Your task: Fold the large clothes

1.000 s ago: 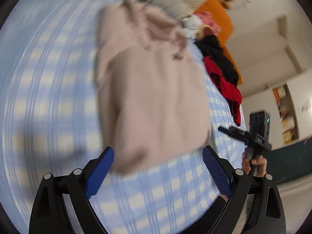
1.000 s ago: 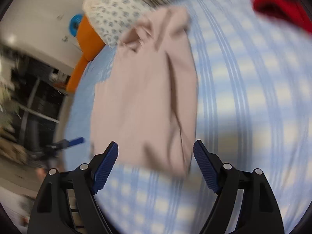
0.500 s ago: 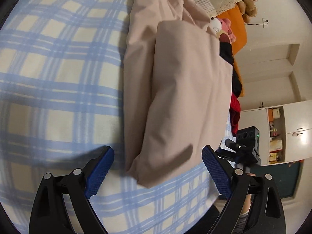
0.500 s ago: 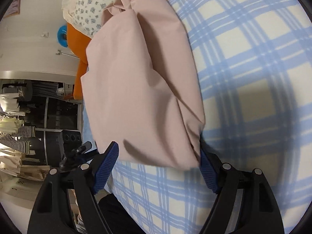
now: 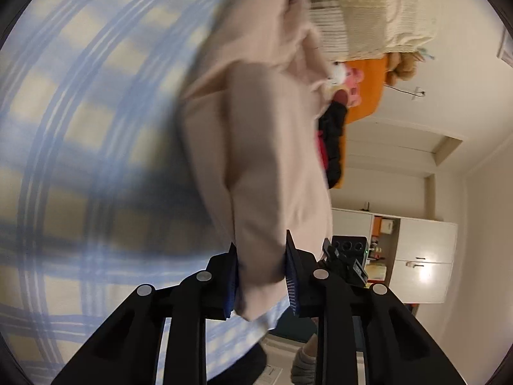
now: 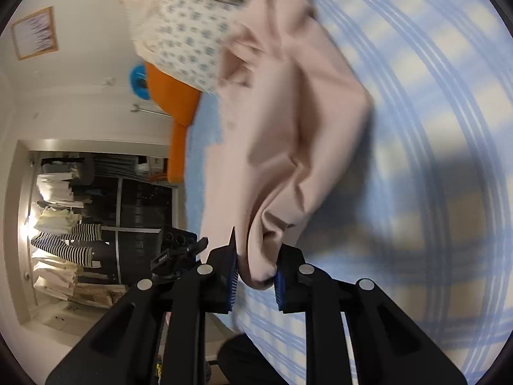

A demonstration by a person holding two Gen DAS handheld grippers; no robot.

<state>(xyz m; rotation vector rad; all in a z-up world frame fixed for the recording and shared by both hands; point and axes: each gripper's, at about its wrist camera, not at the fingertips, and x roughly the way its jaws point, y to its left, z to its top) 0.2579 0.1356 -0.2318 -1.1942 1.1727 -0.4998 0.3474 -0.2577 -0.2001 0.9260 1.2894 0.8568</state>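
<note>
We are holding the pale pink, soft cotton garment point(image 5: 256, 147), already folded into a long narrow strip, by its near end on the blue-and-cream checked bedsheet point(image 5: 89, 122). The left gripper point(image 5: 261, 276) has just been closing, and its blue ribbed pads are now clenching one near corner of the fabric; the right gripper point(image 6: 256, 276) has likewise just been closing and is pinching the other near corner, where the cloth is bunching into a small knot between its pads. From both sets of jaws the garment is running straight ahead and away, its long axis in line with the fingers, its far end lying crumpled up by the floral-print white pillow point(image 6: 189, 41) and the beige striped bedding point(image 5: 349, 16). We are judging that the coming move turns on exactly this: the free length is lying forward of the jaws, so the near edge would be carried forward over it. Neither hand is nearer; each is at its own corner, level with the other. The far half is blurring in both views. Beyond the garment, dark and red clothes point(image 5: 333, 141) are waiting against an orange headboard point(image 5: 365, 86). We are finding no brand, label or writing that can be read anywhere.
</note>
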